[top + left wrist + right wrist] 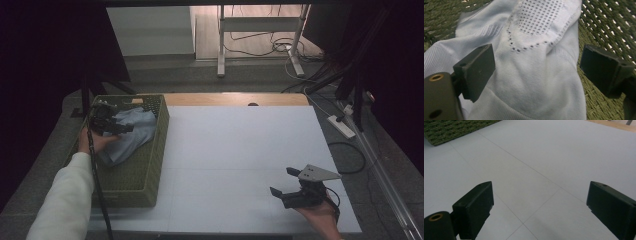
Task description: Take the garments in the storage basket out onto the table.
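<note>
Honestly, your left claw (537, 72) was spread wide over the pale blue knit garment (531, 75) in the green woven basket (150, 165); you needed a lower pinch on a thick fold. Right claw (286, 181) sat spread over the white bench (240, 150).

Pale blue-white cloth (534, 65) showing a fine ribbed knit, plus a panel of small dotted perforations outlined by a dotted seam. Basket (145, 170) showing olive green, woven mesh pattern. Both grippers' jaws reading matte black. Table (240, 160) reading plain white with thin seam lines.
</note>
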Available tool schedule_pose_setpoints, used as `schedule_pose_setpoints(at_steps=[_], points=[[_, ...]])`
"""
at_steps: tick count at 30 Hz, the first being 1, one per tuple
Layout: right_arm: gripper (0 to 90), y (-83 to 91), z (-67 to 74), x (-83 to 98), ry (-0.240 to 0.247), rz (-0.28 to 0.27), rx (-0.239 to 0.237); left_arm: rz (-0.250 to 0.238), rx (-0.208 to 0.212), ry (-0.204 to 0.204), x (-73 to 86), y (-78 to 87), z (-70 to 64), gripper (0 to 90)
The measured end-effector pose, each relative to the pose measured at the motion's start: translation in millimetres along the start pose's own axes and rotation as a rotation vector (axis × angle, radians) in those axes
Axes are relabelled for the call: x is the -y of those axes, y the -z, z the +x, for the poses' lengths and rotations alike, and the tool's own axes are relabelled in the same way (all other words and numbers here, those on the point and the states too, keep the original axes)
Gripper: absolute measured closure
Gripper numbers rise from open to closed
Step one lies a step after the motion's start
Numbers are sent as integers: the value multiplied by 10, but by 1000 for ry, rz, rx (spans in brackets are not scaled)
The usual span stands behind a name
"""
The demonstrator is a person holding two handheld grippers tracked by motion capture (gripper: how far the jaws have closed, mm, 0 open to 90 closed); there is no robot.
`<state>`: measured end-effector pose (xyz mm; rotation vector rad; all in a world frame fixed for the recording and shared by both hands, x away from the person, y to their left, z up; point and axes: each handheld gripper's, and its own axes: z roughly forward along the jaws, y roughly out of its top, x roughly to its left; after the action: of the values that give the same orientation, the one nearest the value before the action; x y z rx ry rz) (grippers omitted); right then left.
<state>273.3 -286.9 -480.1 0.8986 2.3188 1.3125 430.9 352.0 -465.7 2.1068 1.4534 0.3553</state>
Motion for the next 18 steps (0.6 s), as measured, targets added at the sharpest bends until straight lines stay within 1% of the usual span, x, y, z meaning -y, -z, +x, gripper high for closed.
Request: schedule_pose_setpoints(at_steps=[6, 9, 12, 18], points=[[76, -4, 1, 1, 0, 0, -1, 10, 5, 1, 4, -44, -2, 134], [76, -5, 1, 1, 0, 0, -1, 16, 10, -5, 1, -59, -8, 133], [76, -8, 2, 1, 1, 2, -1, 18, 7, -1, 4, -76, -1, 134], [76, -9, 3, 3, 0, 2, -3, 50, 3, 3, 18, -151, 13, 138]])
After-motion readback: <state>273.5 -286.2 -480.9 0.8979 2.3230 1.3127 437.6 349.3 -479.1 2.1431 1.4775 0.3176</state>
